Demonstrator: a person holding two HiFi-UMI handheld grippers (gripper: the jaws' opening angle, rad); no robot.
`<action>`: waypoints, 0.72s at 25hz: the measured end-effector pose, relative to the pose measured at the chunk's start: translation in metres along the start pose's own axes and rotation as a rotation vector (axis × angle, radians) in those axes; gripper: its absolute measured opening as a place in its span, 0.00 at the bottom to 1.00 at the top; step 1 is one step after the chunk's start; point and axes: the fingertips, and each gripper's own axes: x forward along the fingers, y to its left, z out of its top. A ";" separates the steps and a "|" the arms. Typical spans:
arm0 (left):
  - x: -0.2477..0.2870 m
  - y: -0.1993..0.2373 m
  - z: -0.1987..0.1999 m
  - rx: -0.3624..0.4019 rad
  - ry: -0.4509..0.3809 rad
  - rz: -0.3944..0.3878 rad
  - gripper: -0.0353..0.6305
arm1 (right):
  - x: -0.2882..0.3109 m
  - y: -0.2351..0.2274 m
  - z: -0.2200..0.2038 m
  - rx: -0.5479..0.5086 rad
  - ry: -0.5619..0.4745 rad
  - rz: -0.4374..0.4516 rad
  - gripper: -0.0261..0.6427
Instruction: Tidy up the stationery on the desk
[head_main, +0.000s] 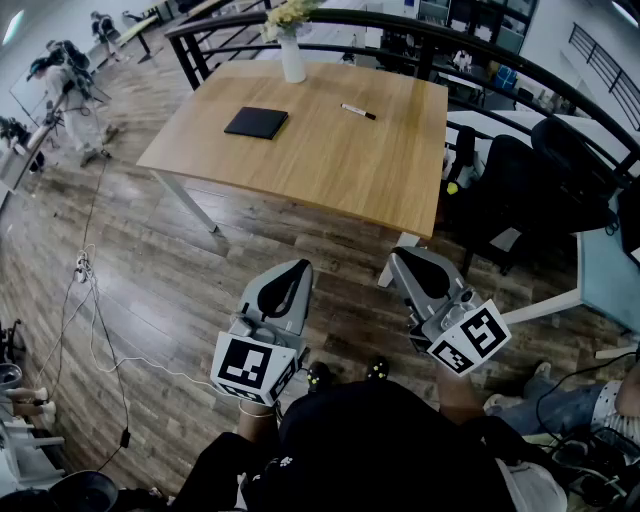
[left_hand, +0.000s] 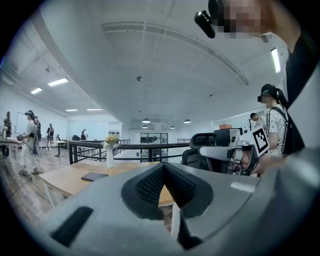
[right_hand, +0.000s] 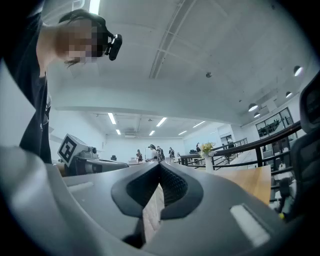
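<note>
Wooden desk (head_main: 330, 165): marker (head_main: 358, 111) lies left-right, slightly skewed; left gripper (head_main: 297, 268), right gripper (head_main: 400, 258) fingers together, empty.

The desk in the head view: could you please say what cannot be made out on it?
Marker, head view: too small to read any label.
Dark flat item, head view: too small to tell notebook from case.
Flowers in the vase, head view: cut off by the top edge.

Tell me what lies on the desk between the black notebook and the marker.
Nothing: in the head view the desk is bare wood between the black notebook and the marker. The white vase stands farther back.
</note>
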 end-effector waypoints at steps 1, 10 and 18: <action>0.000 0.000 0.000 0.000 -0.001 0.001 0.04 | 0.000 -0.001 0.000 0.004 -0.003 -0.001 0.04; 0.007 -0.010 0.005 0.000 -0.012 0.019 0.04 | -0.011 -0.007 0.006 0.039 -0.047 0.032 0.04; 0.023 -0.038 0.002 0.001 0.002 0.013 0.04 | -0.036 -0.022 0.006 0.040 -0.065 0.052 0.04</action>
